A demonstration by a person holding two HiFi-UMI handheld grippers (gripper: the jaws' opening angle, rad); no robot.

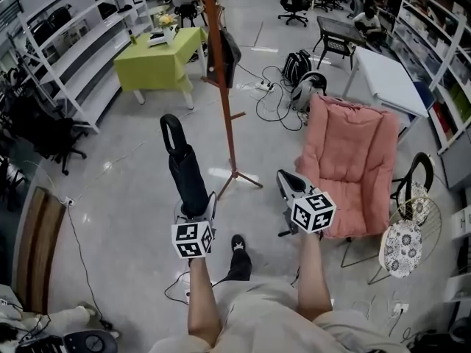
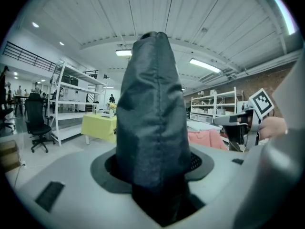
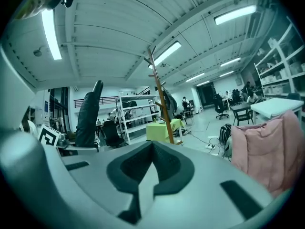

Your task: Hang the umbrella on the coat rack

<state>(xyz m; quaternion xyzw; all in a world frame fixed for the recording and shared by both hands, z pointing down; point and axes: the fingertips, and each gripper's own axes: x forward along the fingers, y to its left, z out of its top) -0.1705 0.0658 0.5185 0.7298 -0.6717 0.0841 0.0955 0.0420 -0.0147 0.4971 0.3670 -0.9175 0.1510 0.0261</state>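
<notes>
The left gripper (image 1: 195, 213) is clamped on the near end of the umbrella (image 1: 188, 176). In the left gripper view the dark fabric fills the gap between the jaws. The umbrella is folded and black. It extends from the gripper toward the far side, ending in a loop handle (image 1: 173, 132) at its far end. The right gripper (image 1: 289, 183) is held to the right of the left gripper, well apart from it. Its jaws are together, with nothing between them. The coat rack (image 1: 223, 87) is a brown wooden pole standing on the floor (image 1: 132, 168) on splayed legs, on the far right of the umbrella. The umbrella is near the rack but does not touch it. A dark item (image 1: 229, 56) hangs from the upper part of the rack. A green surface (image 1: 156, 63) stands on the far left of the rack and carries small objects. A pink chair (image 1: 352, 160) stands to the right of the right gripper. White shelving (image 1: 66, 50) lines the left side of the room.
</notes>
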